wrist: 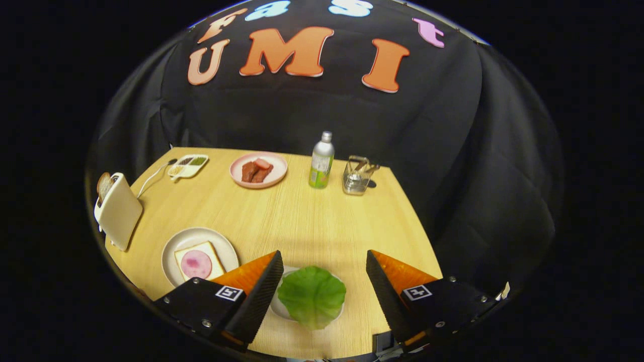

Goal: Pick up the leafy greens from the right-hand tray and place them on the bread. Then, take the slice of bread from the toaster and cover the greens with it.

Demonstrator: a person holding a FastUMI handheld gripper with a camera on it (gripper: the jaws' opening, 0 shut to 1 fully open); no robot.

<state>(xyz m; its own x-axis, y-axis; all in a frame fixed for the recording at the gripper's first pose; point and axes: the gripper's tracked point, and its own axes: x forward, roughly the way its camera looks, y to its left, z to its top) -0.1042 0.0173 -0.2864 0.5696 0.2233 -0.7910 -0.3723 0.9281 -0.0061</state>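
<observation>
The greens, one broad round leaf with no clear long axis, lie flat on a small white tray between the two fingers, touching neither. The gripper hangs above the counter, looking down and forward, its fingers spread wide apart and holding nothing. Left of the left finger sits a plate with the bread, a pink slice of ham on top. Further left, at the counter's edge, stands the toaster with a slice poking up from its slot. The middle of the counter lies open. Along the far edge stand a divided dish, a pink plate of meat, a bottle and a glass holder
</observation>
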